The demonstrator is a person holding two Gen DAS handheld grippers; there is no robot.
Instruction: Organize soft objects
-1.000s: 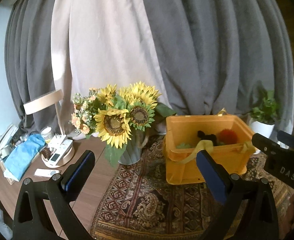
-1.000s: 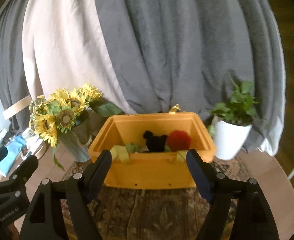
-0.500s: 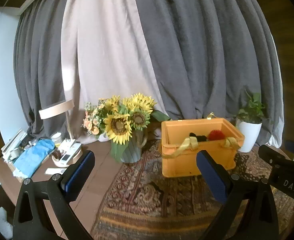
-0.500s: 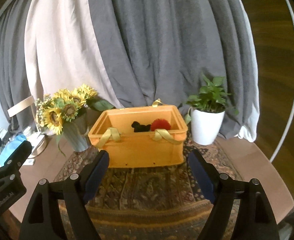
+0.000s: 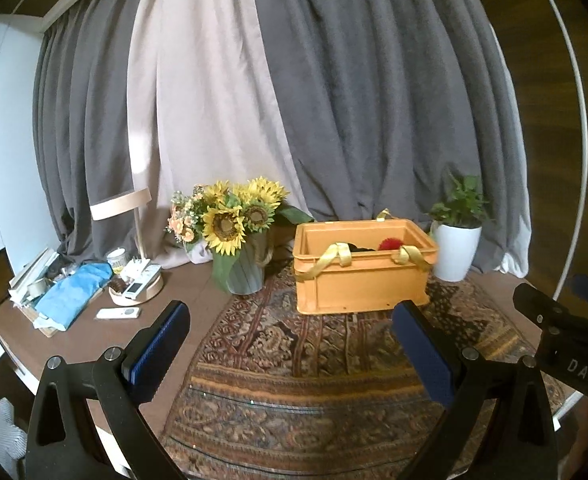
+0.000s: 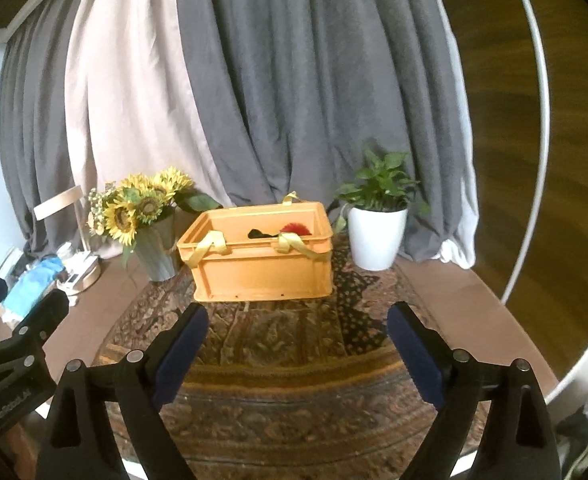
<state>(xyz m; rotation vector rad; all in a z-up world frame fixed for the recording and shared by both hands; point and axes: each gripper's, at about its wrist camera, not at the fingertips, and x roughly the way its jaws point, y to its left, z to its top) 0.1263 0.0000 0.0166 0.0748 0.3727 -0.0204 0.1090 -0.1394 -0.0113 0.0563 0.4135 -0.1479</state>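
An orange plastic crate with yellow ribbon handles stands on a patterned rug; it also shows in the right wrist view. Inside it a red fluffy toy and a black soft toy peek over the rim, also seen in the right wrist view as red and black. My left gripper is open and empty, well back from the crate. My right gripper is open and empty, also back from the crate.
A vase of sunflowers stands left of the crate. A white potted plant stands to its right. Far left lie a blue cloth, a tray with remotes and a desk lamp. Grey curtains hang behind.
Both grippers have pulled back and away from the crate, which now looks smaller and farther. Both stay open and empty.
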